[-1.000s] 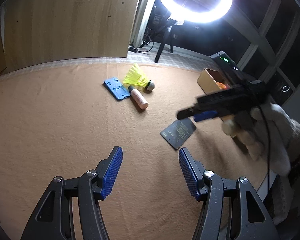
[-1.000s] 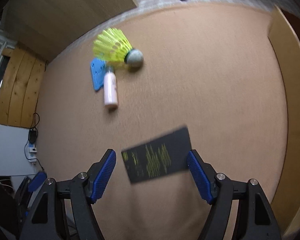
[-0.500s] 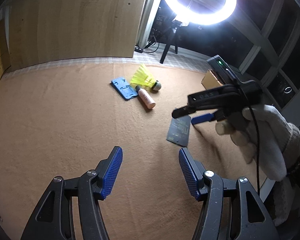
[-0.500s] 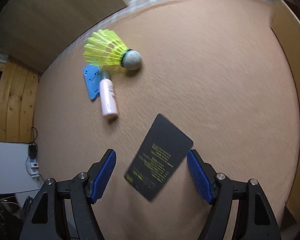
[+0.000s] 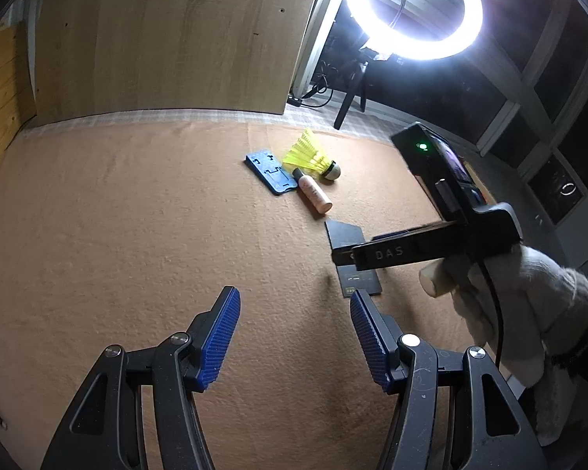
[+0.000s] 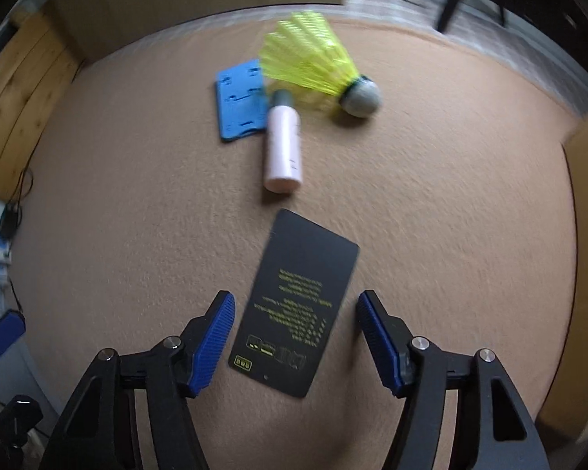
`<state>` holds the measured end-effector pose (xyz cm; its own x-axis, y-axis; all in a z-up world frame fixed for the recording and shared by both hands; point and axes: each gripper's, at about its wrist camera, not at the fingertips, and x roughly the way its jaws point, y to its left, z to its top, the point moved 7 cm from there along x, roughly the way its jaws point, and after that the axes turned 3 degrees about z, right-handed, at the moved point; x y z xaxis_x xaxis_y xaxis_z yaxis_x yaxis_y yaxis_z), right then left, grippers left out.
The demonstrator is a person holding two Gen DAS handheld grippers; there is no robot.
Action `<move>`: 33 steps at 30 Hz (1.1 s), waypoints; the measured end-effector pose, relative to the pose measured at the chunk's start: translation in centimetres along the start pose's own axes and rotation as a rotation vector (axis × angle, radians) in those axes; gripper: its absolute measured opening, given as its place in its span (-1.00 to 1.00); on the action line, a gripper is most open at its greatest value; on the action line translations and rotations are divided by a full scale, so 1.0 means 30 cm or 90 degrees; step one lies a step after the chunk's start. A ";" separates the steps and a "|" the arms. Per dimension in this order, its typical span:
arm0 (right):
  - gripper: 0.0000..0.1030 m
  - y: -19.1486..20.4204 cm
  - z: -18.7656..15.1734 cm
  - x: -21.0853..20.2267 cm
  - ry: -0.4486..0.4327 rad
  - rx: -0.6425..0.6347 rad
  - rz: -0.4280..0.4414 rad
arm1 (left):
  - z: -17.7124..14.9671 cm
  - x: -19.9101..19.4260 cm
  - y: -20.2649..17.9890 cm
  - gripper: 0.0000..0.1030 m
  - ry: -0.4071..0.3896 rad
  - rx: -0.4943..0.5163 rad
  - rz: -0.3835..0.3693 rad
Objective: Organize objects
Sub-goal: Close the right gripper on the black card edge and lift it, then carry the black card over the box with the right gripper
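A black card (image 6: 298,301) with yellow print lies flat on the brown cloth (image 5: 117,215). My right gripper (image 6: 296,297) hangs over it, pointing steeply down. Its jaws are closing, with the card lengthwise between them and the blue pads clear of its edges. In the left wrist view the same gripper (image 5: 349,254), held by a white-gloved hand (image 5: 521,297), covers the middle of the card (image 5: 362,282). My left gripper (image 5: 294,305) stands open over bare cloth with nothing in it. Beyond the card lie a pink bottle (image 6: 283,145), a yellow shuttlecock (image 6: 313,58) and a blue card holder (image 6: 237,105).
A cardboard box (image 6: 584,254) stands at the right edge of the cloth. A wooden panel (image 5: 168,35) rises behind the cloth, and a bright ring light (image 5: 415,11) on a tripod stands at the back right. Bare cloth stretches wide on the left.
My right gripper moved toward the bottle and rolled, so the card now runs lengthwise between its jaws instead of crosswise. Its jaws have narrowed. The left gripper drifted a little; its jaws are unchanged.
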<state>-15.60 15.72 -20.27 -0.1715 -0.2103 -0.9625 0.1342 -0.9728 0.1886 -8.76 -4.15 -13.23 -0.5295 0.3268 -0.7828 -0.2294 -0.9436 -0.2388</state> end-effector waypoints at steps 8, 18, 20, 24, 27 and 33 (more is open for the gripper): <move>-0.01 0.057 -0.027 0.013 -0.001 -0.097 -0.067 | -0.006 -0.009 0.024 0.21 0.000 0.006 -0.016; -0.65 -0.034 -0.066 -0.031 0.012 0.006 0.020 | -0.024 -0.009 0.057 0.21 0.008 0.010 -0.014; -0.50 -0.035 -0.070 -0.030 0.020 0.044 0.045 | -0.024 -0.004 0.049 0.21 0.009 0.015 -0.018; -0.10 -0.006 -0.047 -0.019 0.024 0.072 0.042 | -0.017 -0.003 0.015 0.21 0.005 0.026 -0.028; -0.07 0.022 -0.018 -0.003 0.033 0.076 0.006 | -0.017 -0.009 0.003 0.21 0.001 0.030 -0.032; -0.10 0.098 0.019 0.027 0.039 -0.016 -0.079 | -0.020 -0.016 0.040 0.21 -0.005 0.014 -0.032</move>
<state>-15.90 12.62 -20.37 -0.1281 -0.0811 -0.9884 0.1409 -0.9880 0.0628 -8.29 -5.47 -13.46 -0.5238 0.3736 -0.7656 -0.2732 -0.9249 -0.2644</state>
